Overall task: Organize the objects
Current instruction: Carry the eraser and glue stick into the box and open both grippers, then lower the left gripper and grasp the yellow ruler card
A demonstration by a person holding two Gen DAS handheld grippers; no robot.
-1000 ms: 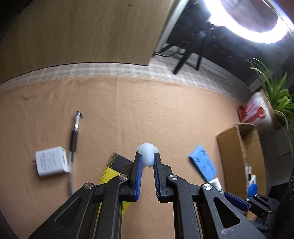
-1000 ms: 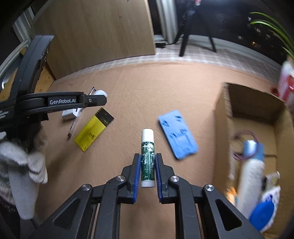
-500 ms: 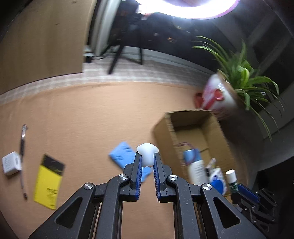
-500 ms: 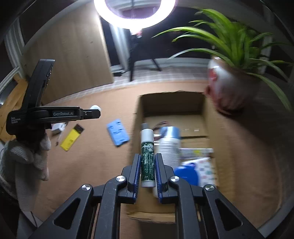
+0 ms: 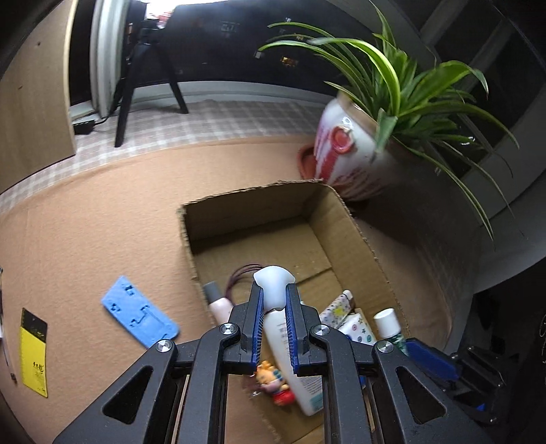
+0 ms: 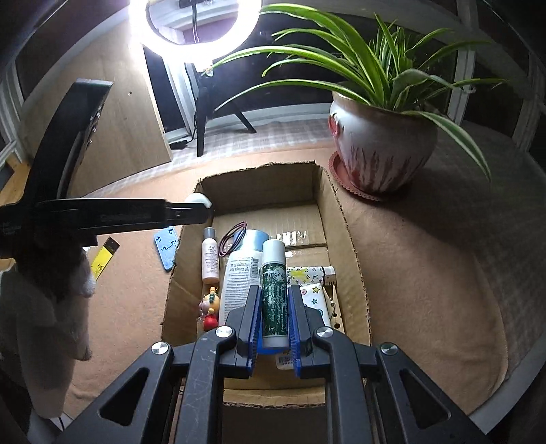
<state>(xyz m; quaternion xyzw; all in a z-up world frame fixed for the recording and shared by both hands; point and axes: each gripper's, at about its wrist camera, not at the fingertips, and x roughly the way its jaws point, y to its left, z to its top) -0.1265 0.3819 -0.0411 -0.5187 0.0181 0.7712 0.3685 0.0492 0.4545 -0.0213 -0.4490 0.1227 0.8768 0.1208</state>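
The far half of the cardboard box (image 6: pixel 324 208) ahead of both grippers lies bare and open from above. Its near half is crowded with a white bottle (image 6: pixel 239 276), pink bottle (image 6: pixel 209 256) and patterned packets (image 6: pixel 312 283). The potted plant (image 6: pixel 382 150) crowds the right.

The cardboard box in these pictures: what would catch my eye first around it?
Probably the two black grippers poised over the open cardboard box: the right gripper clamps a green tube with a white cap, and the left gripper pinches a small white piece. Next, the spider plant in a red-and-white pot beside the box's far right corner, and the glaring ring light at the top.
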